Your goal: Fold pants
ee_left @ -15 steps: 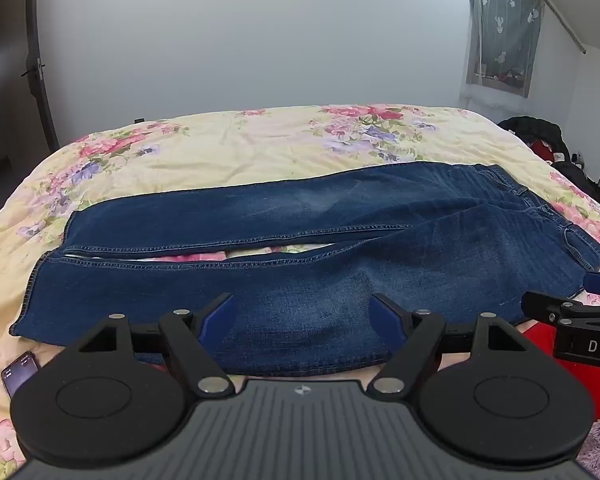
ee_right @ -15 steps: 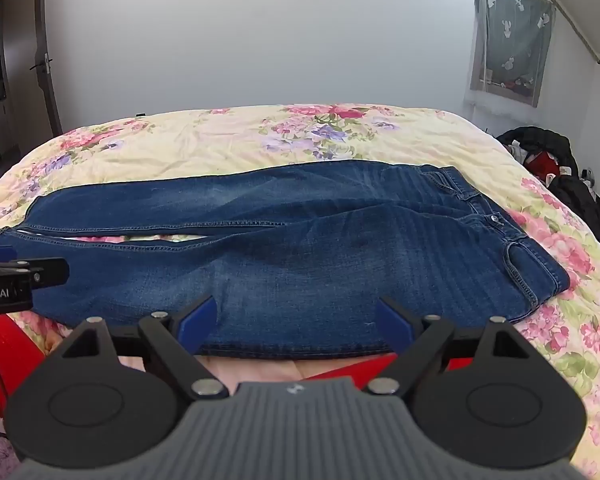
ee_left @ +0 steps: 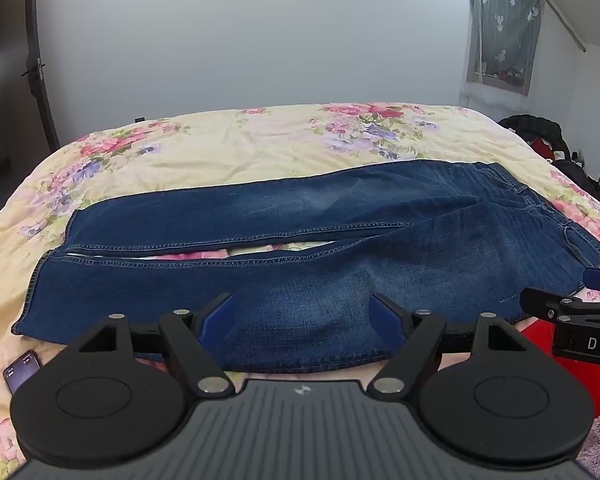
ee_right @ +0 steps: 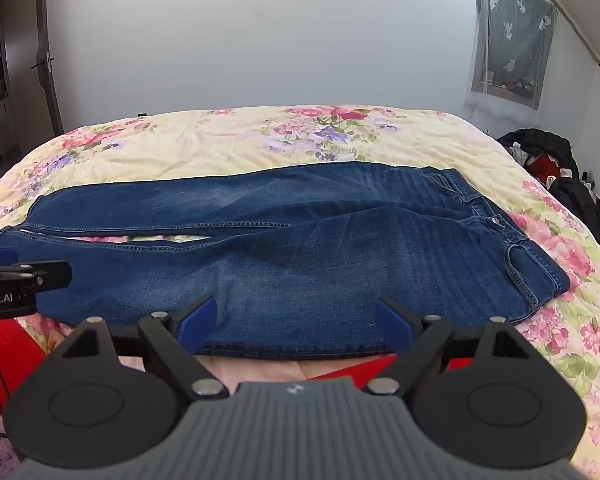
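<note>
Moved: nothing; your grippers stay put.
Jeans (ee_left: 320, 256): one pair, flat across the bed (ee_left: 260, 140).
Left gripper (ee_left: 302, 316): jaws apart.
Right gripper (ee_right: 298, 320): jaws apart.
Phone (ee_left: 22, 372): one, on the bed's near-left edge.
Room: white wall (ee_right: 260, 32), curtain (ee_right: 512, 40).

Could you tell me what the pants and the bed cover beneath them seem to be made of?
The pants look like blue denim: matte, faded in patches, with contrast stitching along the seams and a metal waist button. The bed cover looks like soft woven fabric, perhaps cotton, printed with flowers on pale yellow; its faint creases and puffy surface suggest a quilt, though the fibre cannot be told.
</note>
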A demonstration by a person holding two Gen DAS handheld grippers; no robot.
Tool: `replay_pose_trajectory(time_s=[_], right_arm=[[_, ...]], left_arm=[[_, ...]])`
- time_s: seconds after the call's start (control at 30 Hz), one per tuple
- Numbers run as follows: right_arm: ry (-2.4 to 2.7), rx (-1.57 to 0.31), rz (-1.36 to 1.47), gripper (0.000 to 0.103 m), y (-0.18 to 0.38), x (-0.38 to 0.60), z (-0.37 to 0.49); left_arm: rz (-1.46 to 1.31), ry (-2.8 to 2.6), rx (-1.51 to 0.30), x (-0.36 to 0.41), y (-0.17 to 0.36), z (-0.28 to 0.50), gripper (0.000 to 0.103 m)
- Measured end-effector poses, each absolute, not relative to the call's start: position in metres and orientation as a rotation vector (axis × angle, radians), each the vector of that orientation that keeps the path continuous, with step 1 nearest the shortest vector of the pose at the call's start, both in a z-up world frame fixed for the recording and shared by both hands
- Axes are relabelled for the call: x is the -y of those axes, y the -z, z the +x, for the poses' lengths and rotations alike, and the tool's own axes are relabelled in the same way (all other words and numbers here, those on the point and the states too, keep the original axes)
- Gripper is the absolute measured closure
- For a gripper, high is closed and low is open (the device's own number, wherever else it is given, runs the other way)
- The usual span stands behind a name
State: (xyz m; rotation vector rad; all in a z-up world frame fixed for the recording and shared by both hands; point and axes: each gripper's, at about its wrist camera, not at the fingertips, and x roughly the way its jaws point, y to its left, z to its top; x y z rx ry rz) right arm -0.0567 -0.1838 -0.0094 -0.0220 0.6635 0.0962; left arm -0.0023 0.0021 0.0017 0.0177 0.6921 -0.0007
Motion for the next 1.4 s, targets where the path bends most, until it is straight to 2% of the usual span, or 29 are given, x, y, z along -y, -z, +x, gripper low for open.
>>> replay_pose_trajectory(time_s=[1.4], right_arm=[[-0.12, -0.658, -0.02, 0.02, 0.0067, 0.1802, -0.0571]], left_arm=[[0.028, -0.01, -0.704, -0.0077, 0.0002, -0.0024, 0.014]])
